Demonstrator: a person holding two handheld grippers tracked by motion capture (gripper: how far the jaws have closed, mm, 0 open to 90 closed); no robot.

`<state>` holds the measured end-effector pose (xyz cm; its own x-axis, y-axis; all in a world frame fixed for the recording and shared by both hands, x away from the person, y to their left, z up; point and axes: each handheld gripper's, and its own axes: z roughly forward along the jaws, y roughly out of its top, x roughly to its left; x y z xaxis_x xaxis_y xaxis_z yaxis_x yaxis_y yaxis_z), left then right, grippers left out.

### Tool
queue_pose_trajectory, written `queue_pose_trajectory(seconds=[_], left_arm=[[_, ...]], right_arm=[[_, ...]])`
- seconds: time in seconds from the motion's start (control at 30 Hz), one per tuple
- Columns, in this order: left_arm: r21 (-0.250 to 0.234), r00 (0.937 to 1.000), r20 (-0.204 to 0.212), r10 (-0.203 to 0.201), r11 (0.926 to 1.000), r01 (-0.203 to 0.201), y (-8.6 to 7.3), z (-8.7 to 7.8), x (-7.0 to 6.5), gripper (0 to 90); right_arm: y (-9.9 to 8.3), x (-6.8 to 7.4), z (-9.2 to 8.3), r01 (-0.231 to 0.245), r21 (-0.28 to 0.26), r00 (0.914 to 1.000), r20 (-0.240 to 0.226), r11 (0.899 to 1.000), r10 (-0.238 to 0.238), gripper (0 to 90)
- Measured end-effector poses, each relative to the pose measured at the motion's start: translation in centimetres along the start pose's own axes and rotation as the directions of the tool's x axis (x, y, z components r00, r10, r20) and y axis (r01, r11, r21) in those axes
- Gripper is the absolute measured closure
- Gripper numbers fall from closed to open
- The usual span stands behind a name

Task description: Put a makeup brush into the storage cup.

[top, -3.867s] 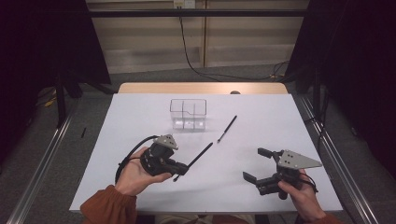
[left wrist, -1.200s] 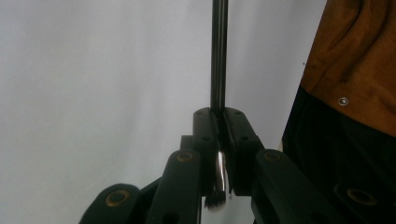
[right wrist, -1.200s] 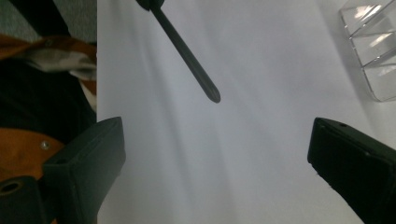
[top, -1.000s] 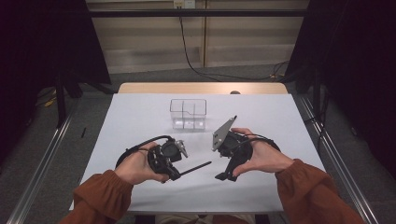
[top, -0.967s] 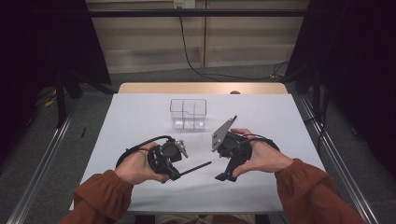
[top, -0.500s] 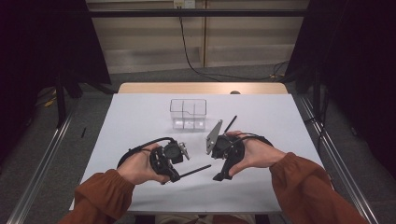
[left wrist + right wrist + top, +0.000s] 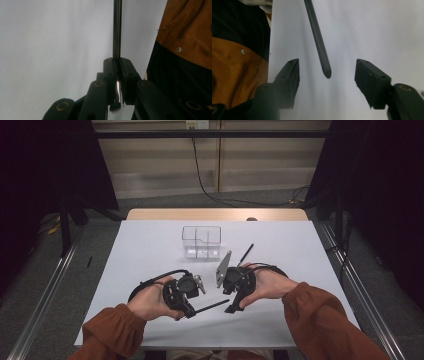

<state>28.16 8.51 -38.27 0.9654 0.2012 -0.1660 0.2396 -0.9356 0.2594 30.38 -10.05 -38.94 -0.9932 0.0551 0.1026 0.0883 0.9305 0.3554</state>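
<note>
Fingers [image 7: 117,82] of the left gripper [image 7: 181,296] are pinched on a thin black brush [image 7: 212,306], its handle running out past the tips toward the right gripper [image 7: 234,295]; high view, both low over the white desk [image 7: 150,250]. A second brush [image 7: 246,254] lies beyond the right hand, near the clear organizer box [image 7: 201,241].

Left gripper view: brush ferrule clamped between the pads, bristles behind them, handle straight ahead. Grip is far from the free end, so it could pivot.

Right gripper view: fingers [image 7: 289,72] spread but have just been closing, handle tip [image 7: 325,71] between them, untouched and just short of the pads. Risk: they snap on the very tip, which slips out or levers the brush askew.
</note>
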Motion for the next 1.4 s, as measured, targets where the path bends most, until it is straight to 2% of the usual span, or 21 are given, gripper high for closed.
queue_pose_trajectory(seconds=[0.03,0.17,0.2,0.23,0.33,0.47,0.5,0.63,0.7,0.8,0.83,0.87,0.9,0.93,1.0,1.03,1.07,1.27,1.33,1.4], left_arm=[[-0.002,1.0,-0.008,0.003,1.0,-0.003,0.1,0.1,-0.1,84.1],[-0.001,1.0,-0.009,0.004,1.0,-0.004,0.2,0.3,-0.1,84.1],[-0.01,0.9999,-0.011,-0.007,0.9999,0.007,0.2,0.4,-0.2,84.1],[-0.005,1.0,-0.008,0.005,1.0,-0.005,0.2,0.3,-0.1,84.1],[-0.009,0.9999,0.009,0.004,1.0,-0.003,0.1,0.4,0.0,84.1],[-0.008,1.0,-0.008,0.0,1.0,0.0,0.2,0.7,0.1,84.1],[-0.003,1.0,0.009,-0.004,1.0,0.004,0.3,0.6,0.2,84.0],[-0.001,0.9999,0.01,0.007,1.0,-0.007,0.4,0.6,0.2,84.0],[-0.007,1.0,0.005,-0.009,0.9999,0.009,0.3,0.7,0.1,84.1],[-0.011,1.0,0.006,-0.003,0.9999,0.003,0.3,0.8,0.2,84.0],[0.002,0.9999,0.007,0.013,0.9999,-0.013,0.3,0.8,0.2,84.0],[-0.026,0.9998,-0.004,-0.018,0.9995,0.018,0.3,1.1,-0.1,84.0],[0.004,0.9998,-0.003,0.021,0.9998,-0.021,0.3,1.0,0.2,84.0],[0.0,0.9998,0.003,0.018,0.9998,-0.018,0.3,1.0,0.1,83.9],[0.002,0.9993,-0.003,0.038,0.9993,-0.038,0.3,1.0,0.2,83.6],[-0.01,0.9996,0.004,0.028,0.9995,-0.028,0.3,1.0,0.2,83.2],[-0.013,0.9996,-0.006,0.029,0.9995,-0.029,0.3,0.9,0.2,82.8],[-0.052,0.9994,-0.016,0.03,0.9982,-0.031,0.1,0.8,0.4,81.8],[-0.07,0.9999,0.0,0.016,0.9974,-0.016,0.1,0.8,0.5,80.5],[-0.082,0.9996,0.017,0.025,0.9964,-0.023,0.0,0.9,0.5,79.2]], right_arm=[[0.1,0.1,0.0,-0.011,0.01,0.9999,-0.007,1.0,0.011,40.1],[0.4,0.2,0.2,0.01,0.02,0.9994,-0.033,1.0,-0.009,48.5],[0.5,0.2,0.3,0.018,0.014,0.9992,-0.037,1.0,-0.018,50.8],[0.6,0.3,0.3,0.019,0.02,0.9989,-0.043,1.0,-0.018,52.9],[0.6,0.2,0.5,0.021,0.023,0.9987,-0.047,1.0,-0.02,59.6],[0.7,0.2,0.6,0.027,0.019,0.9986,-0.045,0.999,-0.026,68.1],[0.8,0.1,0.6,0.03,0.019,0.9986,-0.045,0.999,-0.029,69.0],[0.7,0.0,0.9,0.033,0.026,0.9985,-0.045,0.999,-0.032,75.3],[0.7,-0.1,1.0,0.039,0.013,0.9978,-0.053,0.999,-0.038,78.3],[0.7,-0.2,1.1,0.04,0.014,0.9975,-0.059,0.999,-0.039,80.0],[0.7,-0.2,1.1,0.04,0.017,0.9972,-0.064,0.999,-0.039,80.6],[0.7,-0.1,1.2,0.034,0.022,0.9969,-0.071,0.999,-0.032,81.1],[0.6,-0.1,1.3,0.046,0.02,0.9965,-0.071,0.999,-0.045,81.3],[0.5,0.0,1.3,0.055,0.017,0.9962,-0.069,0.998,-0.054,81.9],[0.4,0.1,1.4,0.086,0.016,0.9939,-0.072,0.996,-0.084,83.0],[0.4,0.1,1.4,0.091,0.011,0.9931,-0.075,0.996,-0.09,83.6],[0.3,0.1,1.4,0.096,0.01,0.9923,-0.079,0.995,-0.095,84.0],[0.0,-0.2,1.2,0.082,-0.006,0.9923,-0.093,0.997,-0.083,84.2],[-0.1,-0.2,1.2,0.077,-0.008,0.9925,-0.094,0.997,-0.077,84.3],[-0.2,-0.2,1.3,0.079,0.002,0.9923,-0.095,0.997,-0.079,84.3]])
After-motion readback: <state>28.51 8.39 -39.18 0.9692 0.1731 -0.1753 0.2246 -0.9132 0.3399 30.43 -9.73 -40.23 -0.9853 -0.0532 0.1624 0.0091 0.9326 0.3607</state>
